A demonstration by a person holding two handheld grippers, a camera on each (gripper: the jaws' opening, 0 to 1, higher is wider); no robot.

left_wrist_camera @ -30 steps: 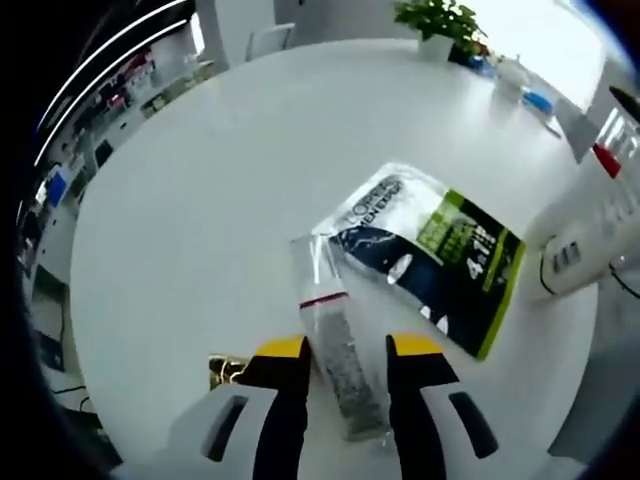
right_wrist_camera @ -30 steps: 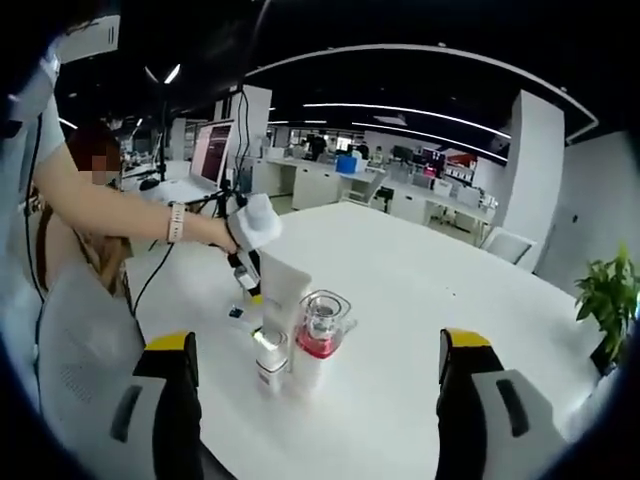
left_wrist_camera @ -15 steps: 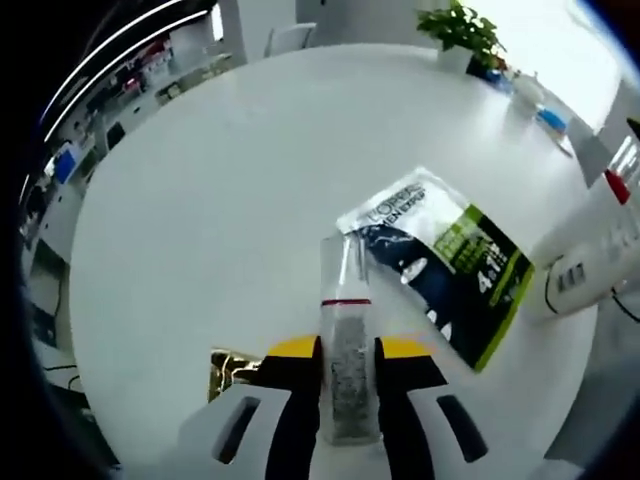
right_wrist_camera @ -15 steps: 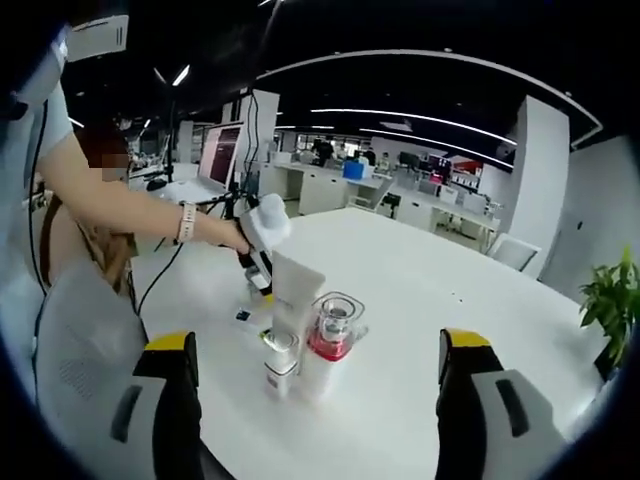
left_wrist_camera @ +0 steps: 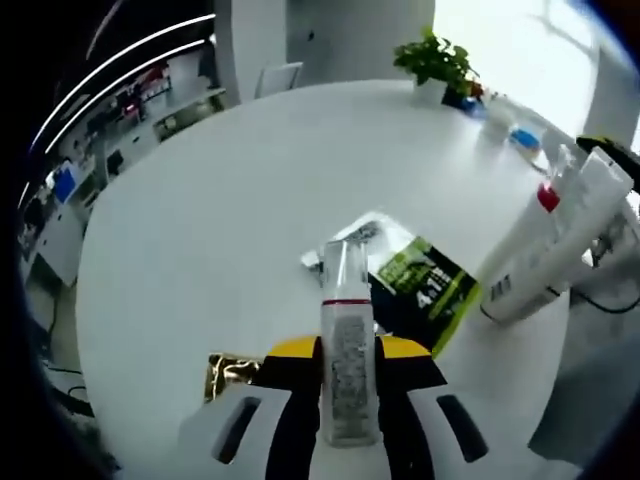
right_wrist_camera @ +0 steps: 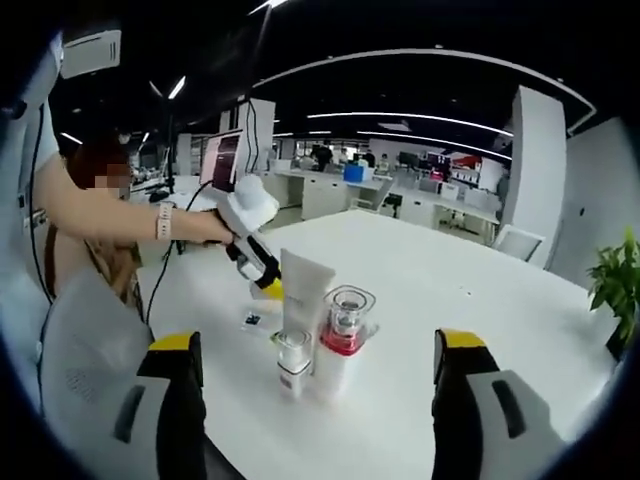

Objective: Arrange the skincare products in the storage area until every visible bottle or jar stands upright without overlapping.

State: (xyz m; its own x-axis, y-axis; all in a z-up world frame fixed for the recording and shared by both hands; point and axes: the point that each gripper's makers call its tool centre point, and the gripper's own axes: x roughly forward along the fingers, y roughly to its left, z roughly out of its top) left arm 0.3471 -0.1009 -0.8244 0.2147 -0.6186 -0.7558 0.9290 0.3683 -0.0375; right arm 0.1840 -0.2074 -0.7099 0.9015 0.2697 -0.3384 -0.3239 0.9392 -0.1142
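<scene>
Pinching a clear bottle (left_wrist_camera: 347,345) over the table (left_wrist_camera: 220,230), the left gripper (left_wrist_camera: 347,352) holds it; the right gripper (right_wrist_camera: 318,372) stands spread wide.

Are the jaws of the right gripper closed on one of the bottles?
No, the right gripper stands wide open, and the red-collared pump bottle stands free on the table between its jaws.

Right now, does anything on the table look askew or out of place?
Yes: a green-and-black sachet lies flat on the round white table instead of standing, and the left gripper is shut on a clear-capped bottle held lengthwise, not upright.
</scene>
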